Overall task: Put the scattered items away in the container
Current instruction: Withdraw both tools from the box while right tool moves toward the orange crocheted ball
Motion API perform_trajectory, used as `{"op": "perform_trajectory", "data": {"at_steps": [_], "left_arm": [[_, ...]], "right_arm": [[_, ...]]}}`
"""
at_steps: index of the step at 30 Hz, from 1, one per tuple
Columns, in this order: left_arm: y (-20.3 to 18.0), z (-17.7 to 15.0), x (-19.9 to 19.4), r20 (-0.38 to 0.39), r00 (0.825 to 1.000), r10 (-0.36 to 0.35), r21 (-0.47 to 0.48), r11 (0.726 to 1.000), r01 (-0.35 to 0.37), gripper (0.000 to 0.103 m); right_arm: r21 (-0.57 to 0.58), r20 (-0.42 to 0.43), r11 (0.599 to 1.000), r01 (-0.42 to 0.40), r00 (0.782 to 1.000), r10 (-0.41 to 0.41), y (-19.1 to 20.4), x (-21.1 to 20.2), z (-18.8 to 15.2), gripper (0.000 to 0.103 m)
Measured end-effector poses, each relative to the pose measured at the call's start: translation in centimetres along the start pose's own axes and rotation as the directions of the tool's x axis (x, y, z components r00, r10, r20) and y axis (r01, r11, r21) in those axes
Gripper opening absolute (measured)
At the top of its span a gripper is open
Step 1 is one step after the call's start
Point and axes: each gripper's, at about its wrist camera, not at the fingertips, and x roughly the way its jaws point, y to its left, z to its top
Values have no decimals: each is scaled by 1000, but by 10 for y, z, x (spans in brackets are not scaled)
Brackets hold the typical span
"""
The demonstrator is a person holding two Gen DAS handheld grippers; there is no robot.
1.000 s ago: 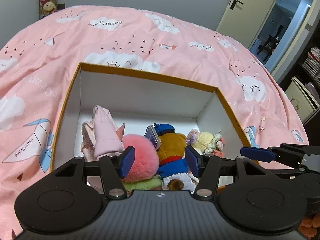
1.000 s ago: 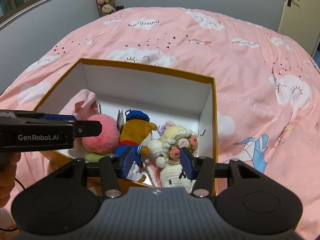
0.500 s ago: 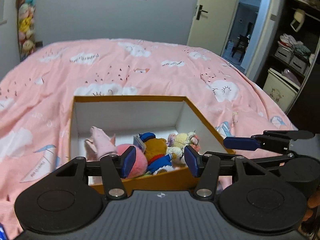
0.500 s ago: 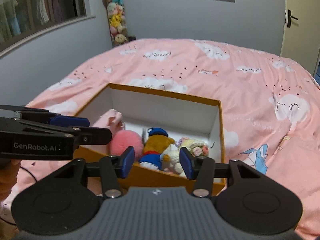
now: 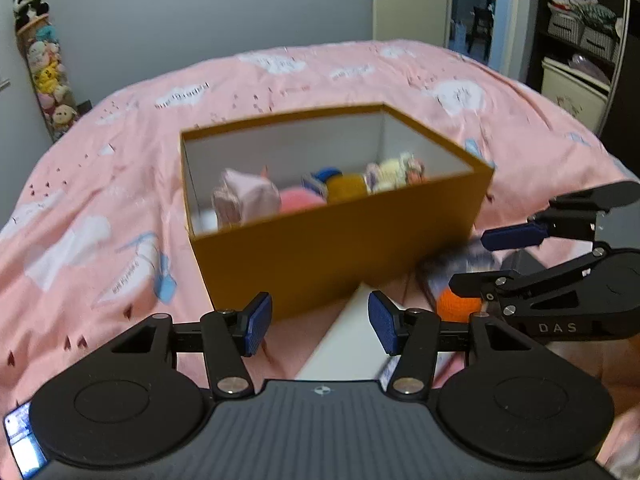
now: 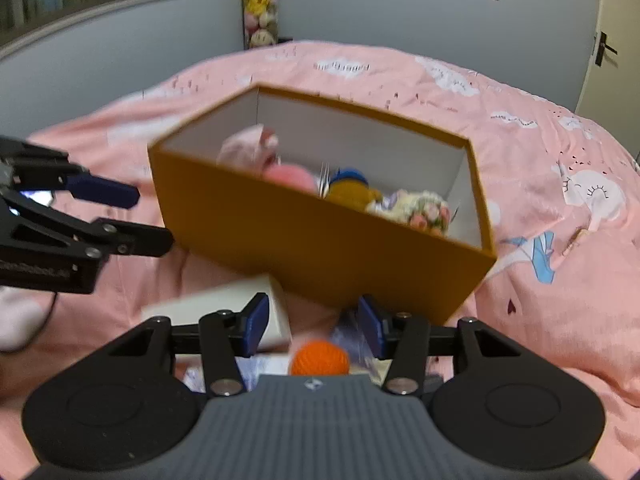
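Sitting on pink bedding, mustard box (image 5: pixel 336 248), white inside, plush toys (image 5: pixel 256 196) within; both hand-held grippers spread, empty

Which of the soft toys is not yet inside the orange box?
The orange crocheted ball: it lies on the bed in front of the box, near the right gripper. The other toys sit inside it.

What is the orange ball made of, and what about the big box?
The orange ball looks like crocheted yarn: its surface shows small knitted bumps, though the picture is blurry. The box seems to be stiff cardboard, matte mustard outside and plain white inside, with straight thin walls.
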Motion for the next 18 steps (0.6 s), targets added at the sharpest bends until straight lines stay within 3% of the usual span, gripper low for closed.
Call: {"op": "perform_trajectory", "data": {"at_steps": [8,13,18], "left_arm": [[8,-25,11,-74,997,5,8,1000,-4,63],[-1,-37,17,-99,995,28,54,998,-23,63],[-4,-37,17,-92,996,-4,44,999,8,63]], "right_arm": [[28,-70,999,-23,997,25,2,4,-29,53],[-9,-64,1000,-8,998,7,13,8,-33,52],[-8,-34,999,39,999,-39,5,-4,-31,52]]}}
